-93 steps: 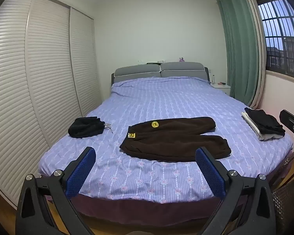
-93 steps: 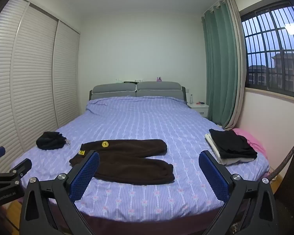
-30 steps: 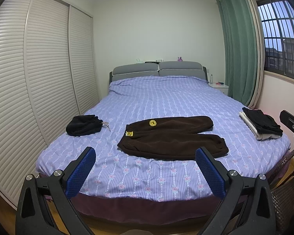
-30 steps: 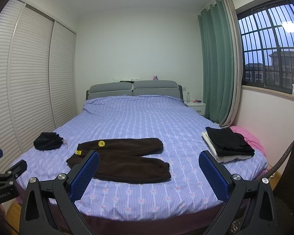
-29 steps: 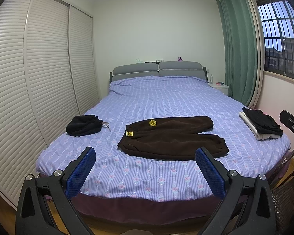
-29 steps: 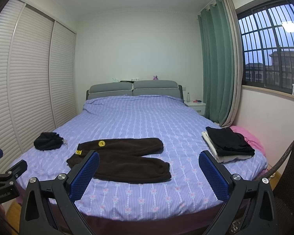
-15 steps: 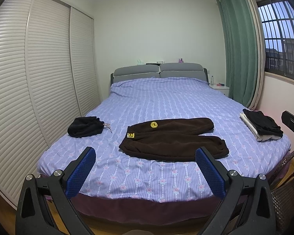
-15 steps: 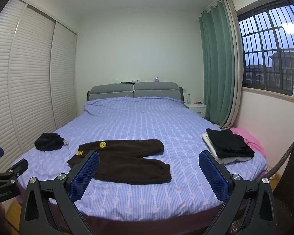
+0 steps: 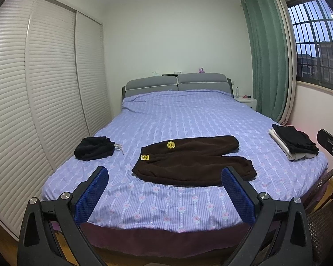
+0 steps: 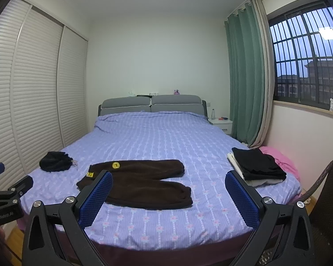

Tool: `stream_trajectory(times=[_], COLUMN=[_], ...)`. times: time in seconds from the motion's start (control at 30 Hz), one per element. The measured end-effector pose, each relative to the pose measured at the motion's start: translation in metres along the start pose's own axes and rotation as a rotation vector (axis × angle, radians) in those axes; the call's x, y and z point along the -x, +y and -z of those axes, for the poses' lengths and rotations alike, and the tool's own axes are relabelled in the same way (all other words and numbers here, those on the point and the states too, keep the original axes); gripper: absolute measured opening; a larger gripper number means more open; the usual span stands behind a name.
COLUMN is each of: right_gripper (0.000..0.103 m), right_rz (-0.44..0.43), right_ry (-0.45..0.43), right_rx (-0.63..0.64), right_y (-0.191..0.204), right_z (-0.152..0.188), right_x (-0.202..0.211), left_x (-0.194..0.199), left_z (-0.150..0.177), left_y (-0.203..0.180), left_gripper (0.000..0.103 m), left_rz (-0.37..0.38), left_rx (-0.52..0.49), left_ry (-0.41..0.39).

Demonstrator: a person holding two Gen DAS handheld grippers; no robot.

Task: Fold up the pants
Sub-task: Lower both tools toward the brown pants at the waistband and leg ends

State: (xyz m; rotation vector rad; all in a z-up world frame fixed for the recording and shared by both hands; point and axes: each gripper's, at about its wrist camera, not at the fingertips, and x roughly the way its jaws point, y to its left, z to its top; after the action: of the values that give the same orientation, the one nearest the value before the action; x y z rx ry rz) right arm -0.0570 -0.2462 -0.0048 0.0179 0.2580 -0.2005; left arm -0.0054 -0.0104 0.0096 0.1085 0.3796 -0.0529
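Dark brown fleece pants [image 9: 193, 160] with yellow patches lie flat near the foot of the bed [image 9: 184, 115], waistband to the left, both legs spread to the right. They also show in the right wrist view [image 10: 137, 181]. My left gripper [image 9: 165, 191] is open and empty, held in front of the bed's foot edge, short of the pants. My right gripper [image 10: 168, 196] is open and empty, also short of the pants. The right gripper's body shows at the right edge of the left wrist view [image 9: 332, 148].
A black bundled garment [image 9: 93, 148] lies at the bed's left edge. A folded stack of black and white clothes [image 9: 293, 145] sits at the right edge. Slatted wardrobe doors [image 9: 33, 102] stand left; green curtain [image 9: 268, 66], nightstand [image 10: 221, 123] and a wicker chair [image 10: 328, 190] stand right.
Both views have shifted slightly, the bed sitting a little lower and closer than a second ago. The pants and both open grippers are otherwise unchanged.
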Motion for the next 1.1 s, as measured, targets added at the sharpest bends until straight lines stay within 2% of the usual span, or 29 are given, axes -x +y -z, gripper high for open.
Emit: stream_trajectory(times=[0.33, 0.57, 0.8, 0.9, 1.1], right_gripper=[0.103, 0.103, 0.103, 0.103, 0.101], right_rz=[0.015, 0.037, 0.042, 0.024, -0.002], right_ry=[0.015, 0.031, 0.088, 0.148, 0.272], right_rx=[0.005, 0.024, 0.044, 0.044, 0.034], right_y=[-0.011, -0.016, -0.025, -0.029, -0.036], right_z=[-0.008, -0.021, -0.018, -0.010, -0.004], right_x=[-0.038, -0.101, -0.228, -0.305, -0.414], left_x=[-0.045, -0.124, -0.255, -0.316, -0.409], left_z=[-0.021, -0.040, -0.054, -0.056, -0.068], left_y=[-0.026, -0.045, -0.071, -0.087, -0.111], left_gripper=[0.103, 0.103, 0.103, 0.103, 0.103], left_rz=[0.012, 0.022, -0.002, -0.006, 0.004], left_rx=[-0.032, -0.038, -0.040, -0.054, -0.068], left_ry=[0.007, 0.033, 0.039, 0.054, 0.135])
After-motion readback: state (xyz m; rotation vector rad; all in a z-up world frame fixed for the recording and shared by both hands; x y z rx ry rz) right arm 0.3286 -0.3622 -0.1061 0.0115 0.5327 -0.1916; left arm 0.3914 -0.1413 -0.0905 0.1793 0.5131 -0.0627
